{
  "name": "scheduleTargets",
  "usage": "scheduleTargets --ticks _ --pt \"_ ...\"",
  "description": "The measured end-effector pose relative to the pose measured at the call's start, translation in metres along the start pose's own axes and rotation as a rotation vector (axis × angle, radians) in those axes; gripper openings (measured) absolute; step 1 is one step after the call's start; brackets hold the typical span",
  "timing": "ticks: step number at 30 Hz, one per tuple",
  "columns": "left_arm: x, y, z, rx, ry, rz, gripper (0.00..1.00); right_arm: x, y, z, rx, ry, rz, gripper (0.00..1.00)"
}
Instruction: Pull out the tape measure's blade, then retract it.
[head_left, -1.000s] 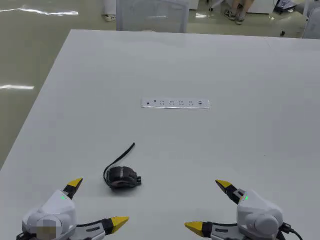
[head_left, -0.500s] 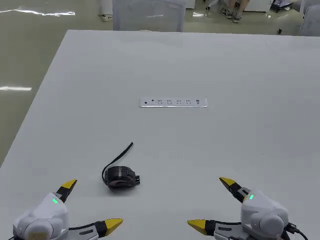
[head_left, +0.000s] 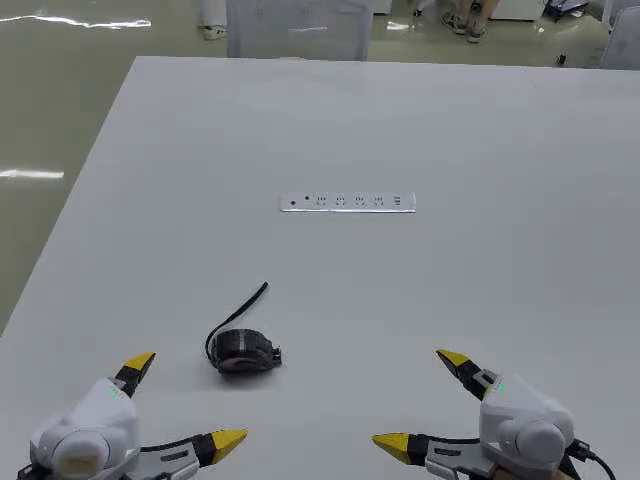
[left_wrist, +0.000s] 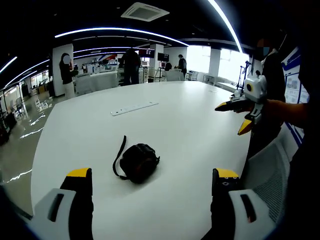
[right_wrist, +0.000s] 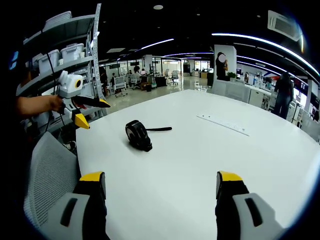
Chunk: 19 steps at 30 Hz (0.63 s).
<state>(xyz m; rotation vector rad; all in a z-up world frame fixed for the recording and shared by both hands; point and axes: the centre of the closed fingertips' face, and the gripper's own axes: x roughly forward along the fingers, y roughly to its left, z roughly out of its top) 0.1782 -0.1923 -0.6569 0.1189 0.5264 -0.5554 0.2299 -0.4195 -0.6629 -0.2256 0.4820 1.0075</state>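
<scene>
- Head view: the black tape measure (head_left: 243, 350) lies on the white table (head_left: 450, 130) near the front edge. Its wrist strap (head_left: 240, 308) trails away toward a power strip (head_left: 348, 203) well apart farther back. The left gripper (head_left: 183, 401) hovers near the tape measure, in front and to its left, with jaws spread wide and empty. The right gripper (head_left: 421, 400) hovers well off to the right, equally wide and empty.
- Left gripper view: the tape measure rests on the table ahead, between the two yellow-tipped jaws and apart from both. The right gripper shows at the right, jaws parted.
- Right gripper view: the tape measure sits ahead, left of centre, clear of the spread jaws. The left gripper is held up at far left.
</scene>
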Motion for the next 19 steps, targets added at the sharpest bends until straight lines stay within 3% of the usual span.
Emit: scheduleTargets --ticks 19 --pt "0.0028 -0.0008 0.0016 0.01 -0.001 -0.007 0.99 0.0002 0.0004 0.0015 0.003 -0.002 -0.001 0.93"
